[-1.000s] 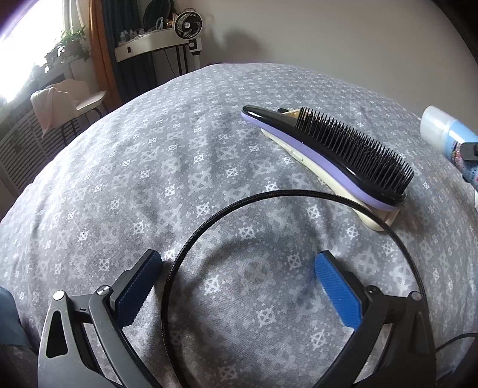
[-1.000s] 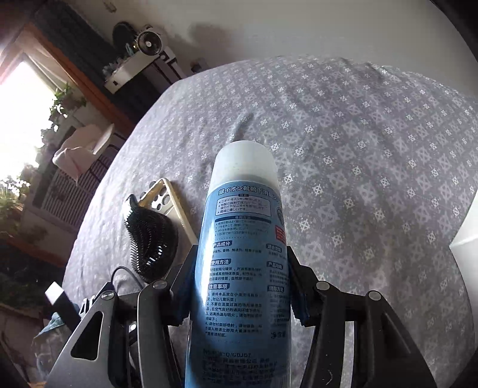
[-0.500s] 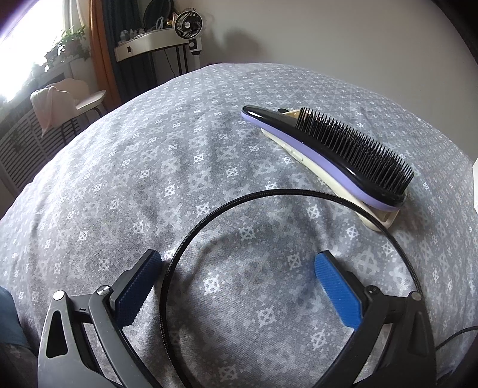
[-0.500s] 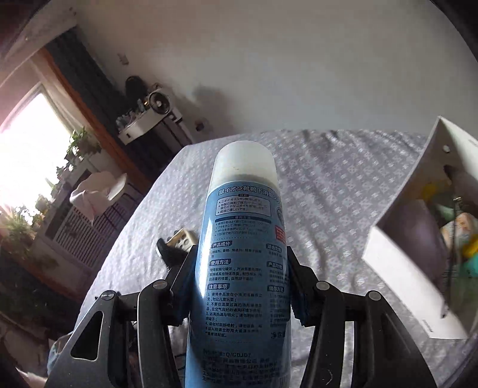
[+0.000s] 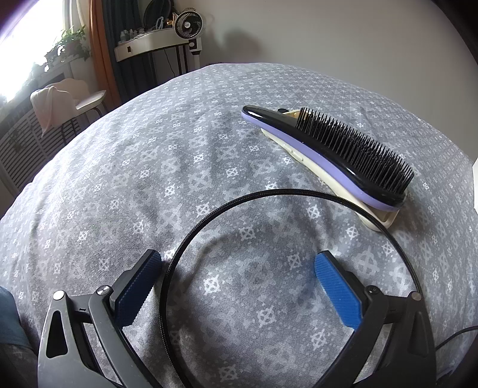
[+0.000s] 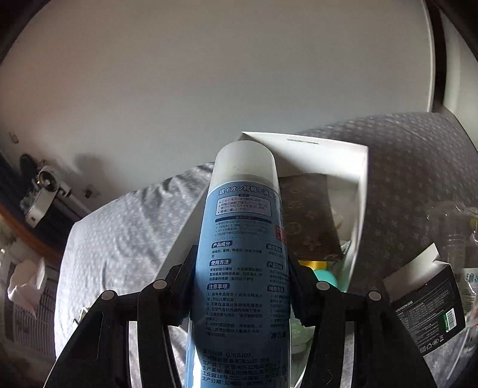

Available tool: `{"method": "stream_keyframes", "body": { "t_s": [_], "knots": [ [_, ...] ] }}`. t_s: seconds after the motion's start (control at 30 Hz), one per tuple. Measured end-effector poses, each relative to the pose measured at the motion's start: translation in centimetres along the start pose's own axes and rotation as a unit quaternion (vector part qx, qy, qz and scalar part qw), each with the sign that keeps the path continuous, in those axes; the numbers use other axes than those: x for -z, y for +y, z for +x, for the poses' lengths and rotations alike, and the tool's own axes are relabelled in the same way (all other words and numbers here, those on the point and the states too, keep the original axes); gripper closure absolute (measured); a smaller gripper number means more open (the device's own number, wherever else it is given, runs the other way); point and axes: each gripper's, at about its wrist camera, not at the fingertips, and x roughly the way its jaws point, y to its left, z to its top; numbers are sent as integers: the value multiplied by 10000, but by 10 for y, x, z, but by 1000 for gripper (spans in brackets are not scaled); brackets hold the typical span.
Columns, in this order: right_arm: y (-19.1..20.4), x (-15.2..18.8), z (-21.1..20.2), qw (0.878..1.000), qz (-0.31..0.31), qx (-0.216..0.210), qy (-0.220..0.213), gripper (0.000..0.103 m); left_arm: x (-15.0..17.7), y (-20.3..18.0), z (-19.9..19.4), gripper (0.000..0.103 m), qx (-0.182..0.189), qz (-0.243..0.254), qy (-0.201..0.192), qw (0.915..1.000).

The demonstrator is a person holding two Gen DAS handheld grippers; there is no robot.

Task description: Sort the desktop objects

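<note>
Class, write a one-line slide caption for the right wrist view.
Right gripper clamps a blue white-capped spray can above an open white box.

The spray can (image 6: 242,268) hides much of the white box (image 6: 355,191); its base runs past the bottom edge.

Plain pale wall (image 5: 343,38) behind. Bright window (image 5: 27,44) far left, daylight flooding in, potted plants (image 5: 70,44) on sill. Orange curtain (image 5: 100,53) beside it. Shelf (image 5: 149,46) with small fan (image 5: 186,21). Chair (image 5: 86,100) draped with towel (image 5: 49,103).
</note>
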Motion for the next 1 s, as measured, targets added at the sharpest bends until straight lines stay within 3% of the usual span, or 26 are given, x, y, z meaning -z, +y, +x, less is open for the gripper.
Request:
{"method": "stream_keyframes", "body": {
  "t_s": [0.1, 0.17, 0.23, 0.33, 0.43, 0.53, 0.6, 0.73, 0.87, 1.0],
  "knots": [
    [-15, 0, 13, 9991, 329, 196, 160, 50, 0, 0, 0, 0, -1, 0, 0, 10000],
    [-17, 1, 11, 9986, 458, 268, -42, 27, 0, 0, 0, 0, -1, 0, 0, 10000],
    [-10, 1, 0, 9960, 330, 612, -556, 13, 0, 0, 0, 0, -1, 0, 1, 10000],
    [9, 2, -25, 9858, -105, 1078, -1284, 11, 0, 0, 0, 0, -2, 0, 0, 10000],
    [28, 11, -57, 9809, -421, 761, -1739, 8, 0, 0, 0, 0, -2, 0, 0, 10000],
    [59, 32, -79, 9797, -976, 84, -1751, 0, 0, 0, 0, 0, -2, -1, 1, 10000],
    [82, 54, -83, 9763, -1365, -190, -1670, 0, 0, 0, 0, 0, -3, -1, 1, 10000],
    [114, 102, -60, 9760, -1750, -764, -1045, 0, 0, 0, 0, 0, -3, -2, 0, 10000],
    [128, 139, -33, 9749, -1943, -892, -615, 0, 0, 0, 0, 0, -3, -2, 0, 10000],
    [131, 153, -22, 9731, -2083, -880, -445, 0, 0, 0, 0, 0, -4, -2, 0, 10000]
  ]
}}
